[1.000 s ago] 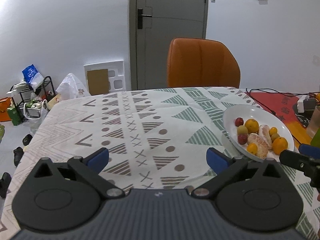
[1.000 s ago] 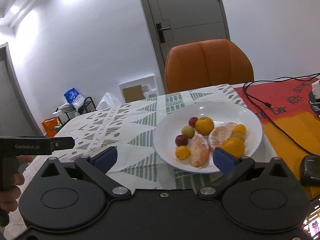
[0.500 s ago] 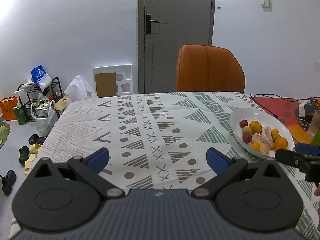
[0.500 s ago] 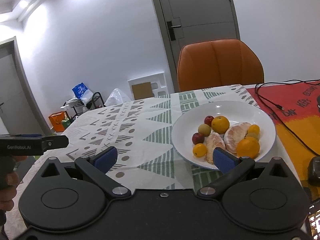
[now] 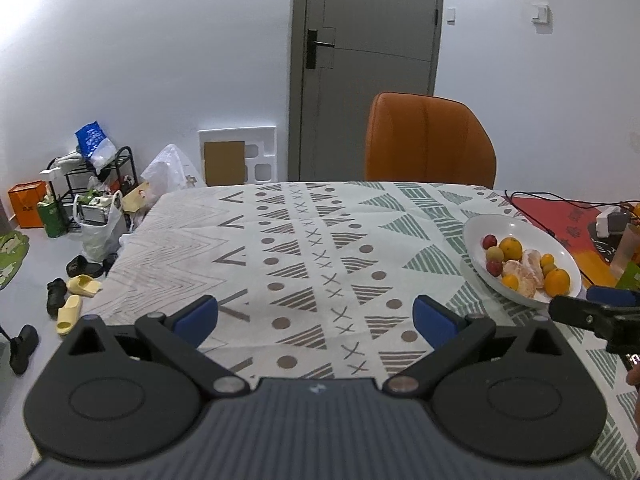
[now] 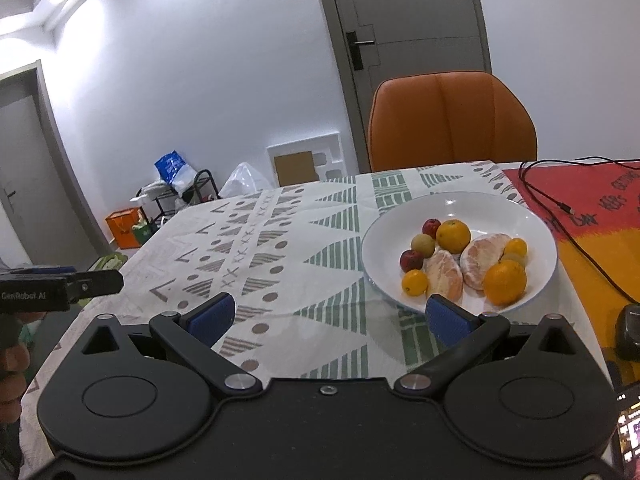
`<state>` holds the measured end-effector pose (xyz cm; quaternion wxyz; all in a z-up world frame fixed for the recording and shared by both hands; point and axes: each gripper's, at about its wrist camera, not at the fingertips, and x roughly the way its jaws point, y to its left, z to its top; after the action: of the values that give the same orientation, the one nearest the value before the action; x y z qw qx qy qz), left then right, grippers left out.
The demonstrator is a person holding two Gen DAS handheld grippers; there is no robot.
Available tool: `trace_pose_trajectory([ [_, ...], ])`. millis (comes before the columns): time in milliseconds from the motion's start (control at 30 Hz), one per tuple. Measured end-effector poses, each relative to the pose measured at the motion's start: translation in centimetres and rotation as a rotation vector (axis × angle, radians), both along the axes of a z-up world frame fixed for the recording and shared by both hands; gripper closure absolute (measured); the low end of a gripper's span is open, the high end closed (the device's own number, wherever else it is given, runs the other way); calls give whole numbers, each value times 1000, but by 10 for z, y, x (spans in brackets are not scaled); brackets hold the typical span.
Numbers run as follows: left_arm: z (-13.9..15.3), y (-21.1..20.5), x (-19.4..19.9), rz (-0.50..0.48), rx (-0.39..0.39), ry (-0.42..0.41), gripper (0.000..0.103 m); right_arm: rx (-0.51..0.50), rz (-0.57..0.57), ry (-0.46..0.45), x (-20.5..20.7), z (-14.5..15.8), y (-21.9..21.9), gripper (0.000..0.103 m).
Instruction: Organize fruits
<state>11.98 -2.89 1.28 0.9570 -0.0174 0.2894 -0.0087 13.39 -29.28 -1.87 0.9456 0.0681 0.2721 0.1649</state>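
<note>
White fruit plate near table edge; both hand-held grippers wide apart, empty, over bare tablecloth.

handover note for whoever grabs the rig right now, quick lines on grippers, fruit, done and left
Left gripper: open, empty, over the patterned tablecloth.
Right gripper: open, empty, just short of the white plate.
Fruit: all on that plate, oranges, peeled segments, small red and green ones.
Done: nothing picked up.
Left: all the sorting; no other container is in view.
</note>
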Motion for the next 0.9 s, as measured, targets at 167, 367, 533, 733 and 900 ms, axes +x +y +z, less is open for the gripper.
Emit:
trace_pose_trajectory([
  [167, 1, 8, -9, 18, -7, 20, 0, -19, 10, 4, -8, 3, 4, 0],
  [367, 4, 15, -23, 17, -23, 23, 0, -8, -3, 5, -19, 6, 6, 0],
  [533, 2, 19, -31, 21, -27, 32, 0, -13, -11, 6, -26, 7, 6, 0],
  [733, 1, 25, -37, 23, -25, 37, 0, -6, -28, 17, -32, 4, 2, 0],
  [900, 0, 25, -40, 25, -16, 40, 0, 2, -24, 19, -35, 3, 1, 0],
])
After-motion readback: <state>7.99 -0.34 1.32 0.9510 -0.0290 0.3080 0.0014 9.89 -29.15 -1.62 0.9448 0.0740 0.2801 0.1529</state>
